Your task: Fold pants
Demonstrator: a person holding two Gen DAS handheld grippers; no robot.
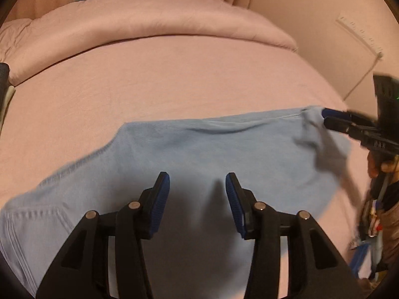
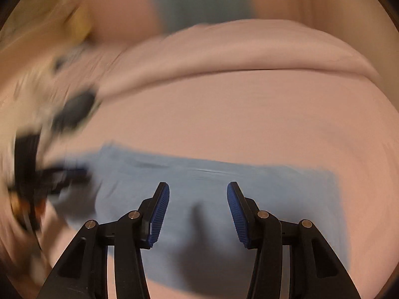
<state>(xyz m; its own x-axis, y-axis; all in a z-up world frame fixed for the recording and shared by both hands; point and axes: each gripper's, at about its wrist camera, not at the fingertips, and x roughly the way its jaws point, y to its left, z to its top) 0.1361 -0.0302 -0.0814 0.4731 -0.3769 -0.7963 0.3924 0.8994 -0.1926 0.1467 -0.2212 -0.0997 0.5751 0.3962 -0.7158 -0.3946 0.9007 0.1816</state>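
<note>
Light blue pants (image 1: 199, 154) lie spread flat on a pink bed. My left gripper (image 1: 197, 184) hovers open and empty just above the cloth, with its shadow on the fabric. In the left wrist view my right gripper (image 1: 326, 117) comes in from the right at the pants' far right corner, where the cloth is bunched; its jaws look narrow there. In the right wrist view, which is motion-blurred, my right gripper (image 2: 198, 194) is open over the pants (image 2: 224, 186) with nothing between its pads. The left gripper (image 2: 74, 173) shows blurred at the cloth's left edge.
A pink bed sheet (image 1: 174, 87) covers the mattress, with a rolled pink duvet (image 1: 149, 25) along the far side. A wall (image 1: 311, 25) and curtains stand behind. Clutter (image 1: 374, 211) sits off the bed's right edge. Blurred objects (image 2: 74, 107) lie at left.
</note>
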